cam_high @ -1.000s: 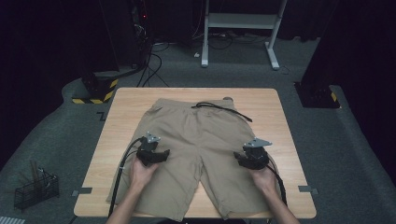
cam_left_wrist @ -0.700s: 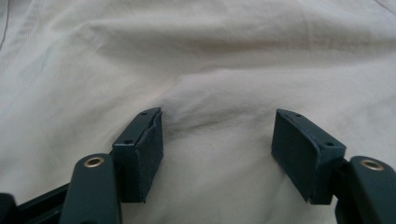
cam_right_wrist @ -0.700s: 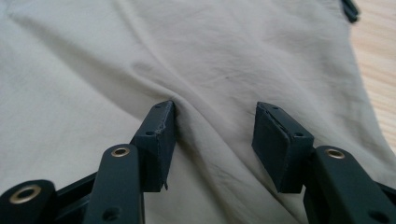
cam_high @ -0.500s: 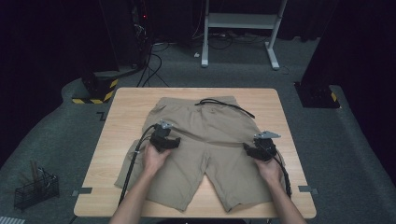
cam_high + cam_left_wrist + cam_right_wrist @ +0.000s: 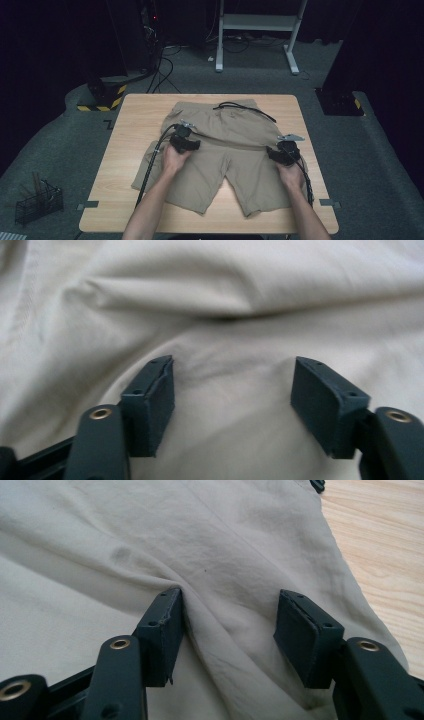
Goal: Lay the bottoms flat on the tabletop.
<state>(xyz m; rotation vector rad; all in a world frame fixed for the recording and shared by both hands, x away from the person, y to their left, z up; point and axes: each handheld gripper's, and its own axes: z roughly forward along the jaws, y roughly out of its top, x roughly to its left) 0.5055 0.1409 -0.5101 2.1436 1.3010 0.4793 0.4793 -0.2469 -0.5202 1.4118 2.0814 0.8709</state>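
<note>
Plainly, one pair of shorts lies under two open claws.

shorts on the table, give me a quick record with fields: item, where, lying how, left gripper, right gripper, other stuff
item: beige shorts
where: wooden table
lying how: spread out, wrinkled, waistband at the far side
left gripper: fingers open, over the shorts' left part
right gripper: fingers open, at the shorts' right edge
other stuff: black cord on the waistband

Khaki shorts spread flat on the wooden table, waistband at the far side with a black drawstring, legs toward the person, fabric lightly wrinkled.
</note>
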